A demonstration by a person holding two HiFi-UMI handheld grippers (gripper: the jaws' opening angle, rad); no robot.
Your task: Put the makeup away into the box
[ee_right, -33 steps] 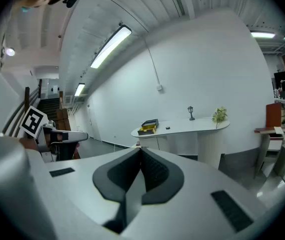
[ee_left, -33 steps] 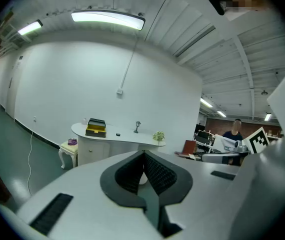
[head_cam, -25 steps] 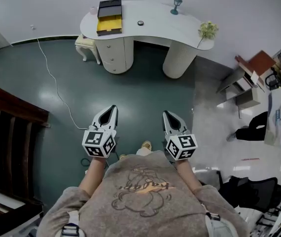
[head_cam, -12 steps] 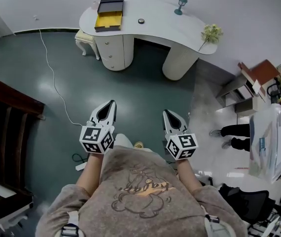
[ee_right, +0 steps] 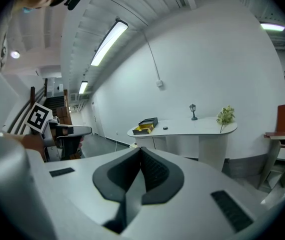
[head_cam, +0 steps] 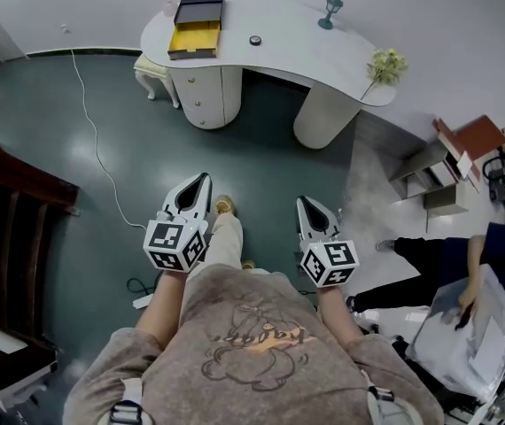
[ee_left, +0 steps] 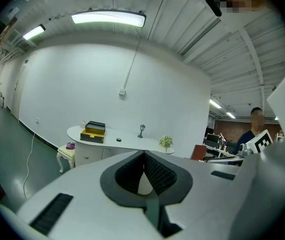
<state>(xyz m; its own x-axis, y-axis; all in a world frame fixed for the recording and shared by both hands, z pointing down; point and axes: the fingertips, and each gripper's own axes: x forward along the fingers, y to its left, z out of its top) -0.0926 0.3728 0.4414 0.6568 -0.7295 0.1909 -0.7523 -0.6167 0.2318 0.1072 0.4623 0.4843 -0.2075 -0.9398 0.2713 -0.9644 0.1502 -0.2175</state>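
Observation:
The box (head_cam: 195, 27), black with a yellow inside and its lid open, stands at the left end of a white curved desk (head_cam: 297, 56) far ahead. A small dark round makeup item (head_cam: 254, 40) lies on the desk to the right of the box. Both grippers are held out at waist height over the green floor, well short of the desk. My left gripper (head_cam: 204, 179) is shut and empty, and my right gripper (head_cam: 303, 202) is shut and empty. The box (ee_left: 93, 132) shows small in the left gripper view beyond the gripper (ee_left: 143, 154). In the right gripper view the box (ee_right: 146, 125) stands beyond the gripper (ee_right: 140, 149).
A teal lamp (head_cam: 329, 11) and a small plant (head_cam: 385, 63) stand on the desk's right part. A white stool (head_cam: 155, 78) sits by its left end. A white cable (head_cam: 93, 140) trails over the floor. Dark wooden furniture (head_cam: 13, 202) is at left; another person (head_cam: 465, 264) bends at right.
I have walked toward the desk with both grippers carried forward, still shut. One leg has stepped out between them. The person at right has come further into view.

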